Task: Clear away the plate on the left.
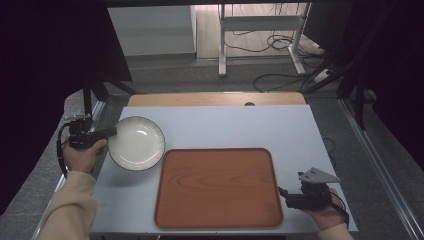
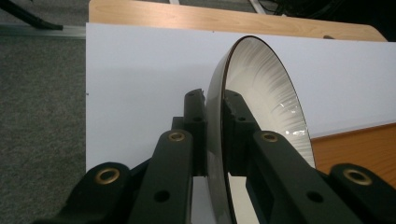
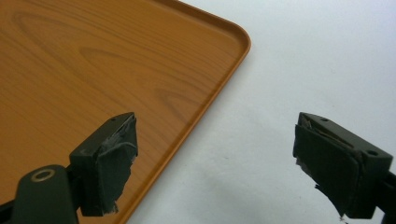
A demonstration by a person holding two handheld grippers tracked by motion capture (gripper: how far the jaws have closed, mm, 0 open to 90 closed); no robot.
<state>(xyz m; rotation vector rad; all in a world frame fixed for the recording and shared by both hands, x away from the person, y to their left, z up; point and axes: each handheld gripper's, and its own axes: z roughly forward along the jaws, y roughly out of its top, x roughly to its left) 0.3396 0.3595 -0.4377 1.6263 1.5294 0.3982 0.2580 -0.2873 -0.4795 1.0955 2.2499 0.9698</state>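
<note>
Meanwhile the left gripper (image 1: 113, 132) has its jaws clenched on the rim of the white plate (image 1: 136, 143), left of the wooden tray (image 1: 218, 187) on the tabletop (image 1: 225, 125), while the right gripper (image 3: 215, 163) hangs released by the tray's corner.

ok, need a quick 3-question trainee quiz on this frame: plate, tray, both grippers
1. True or false: the left gripper is shut on the rim of the white plate.
2. The wooden tray holds: A) a cup B) nothing C) the plate.
3. How do the jaws of the right gripper stand, and over what?

Key: 1. True. 2. B. 3. Wide open with nothing between them, over the tray's edge and the white table.
</note>
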